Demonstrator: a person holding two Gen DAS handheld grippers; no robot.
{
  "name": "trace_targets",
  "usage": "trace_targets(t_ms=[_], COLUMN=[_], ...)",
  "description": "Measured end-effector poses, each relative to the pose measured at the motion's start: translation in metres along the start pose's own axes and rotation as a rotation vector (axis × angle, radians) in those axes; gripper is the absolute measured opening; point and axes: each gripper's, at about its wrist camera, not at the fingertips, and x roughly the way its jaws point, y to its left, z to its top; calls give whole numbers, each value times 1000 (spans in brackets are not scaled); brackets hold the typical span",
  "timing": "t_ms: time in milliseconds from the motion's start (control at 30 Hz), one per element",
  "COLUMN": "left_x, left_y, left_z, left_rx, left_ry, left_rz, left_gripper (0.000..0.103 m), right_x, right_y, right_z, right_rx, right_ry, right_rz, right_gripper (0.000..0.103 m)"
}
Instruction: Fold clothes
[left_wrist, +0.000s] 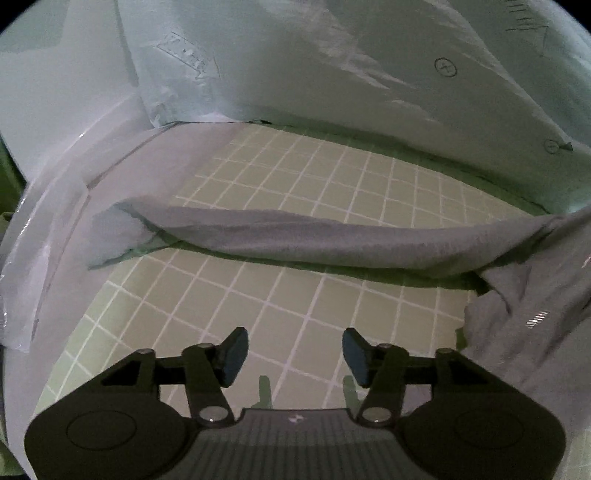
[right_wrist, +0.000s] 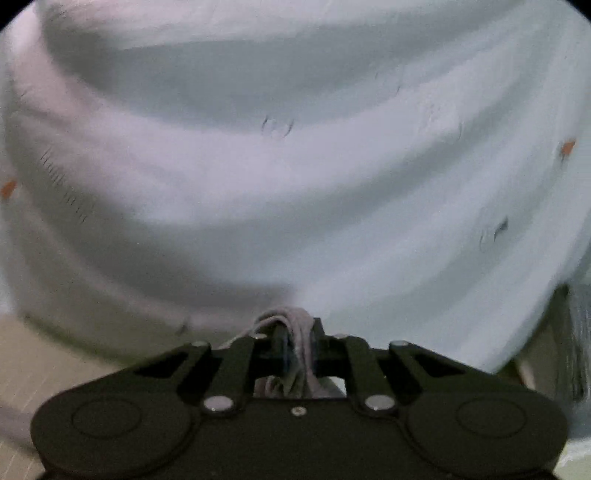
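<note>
A grey garment (left_wrist: 314, 240) stretches in a long sagging band across the green grid mat (left_wrist: 295, 177), rising to the right into a bunched mass (left_wrist: 535, 325). My left gripper (left_wrist: 293, 356) hangs open over bare mat in front of that band, with nothing between its blue pads (left_wrist: 234, 354). In the right wrist view my right gripper (right_wrist: 295, 343) is shut on a bunched fold of the grey garment (right_wrist: 291, 321), which sticks up between the fingers and hangs below them. The view there is blurred.
A white sheet with printed marks (left_wrist: 369, 66) drapes behind the mat and fills the right wrist view (right_wrist: 295, 166). Clear plastic wrap (left_wrist: 44, 229) lies along the mat's left edge. A strip of the mat (right_wrist: 44, 354) shows at lower left.
</note>
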Motion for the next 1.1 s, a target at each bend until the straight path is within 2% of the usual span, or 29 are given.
trace_targets(t_ms=[33,100,133,167,200,233,367,467,600,667,700,733,900,1100], left_x=[-2,-3,-3,-2,-2,-1,7,12,10,10,9,8,2,-9], left_y=[1,3,4,5,6,7,7,2,-5,-7,-6,-6,-1,-6], left_z=[-3,-8,-10,-12,-14,-16,-20,-19,-17,-16,-17,-17,-18,-21], left_rx=[-3,-6,-5,-4,-4,-3,4,51,123,155,164,172,180,173], left_ry=[1,11,20,29,38,47,96,114,103,100,100,98,87,73], left_rz=[4,12,16,19,23,27,2,-22,-58,-68,-71,-71,-65,-64], left_gripper=[70,73,75,77,81,83,83,83,83,83,83,83,83,83], right_x=[6,26,25,22,16,9,-24,-48,-68,-67,-68,-70,-76,-92], right_y=[-2,6,8,10,14,17,33,54,93,108,111,114,113,88], right_z=[4,-14,-26,-38,-54,-70,-133,-168,-184,-188,-189,-190,-187,-175], right_rx=[-1,-27,2,33,76,120,276,354,334,306,297,291,278,277], right_ry=[-39,58,94,129,167,204,403,516,556,558,557,552,503,444], right_rz=[-16,-98,-100,-100,-73,-44,31,108,202,216,210,205,173,205], right_gripper=[37,55,55,65,83,88,89,87,87,85,76,60,4,2])
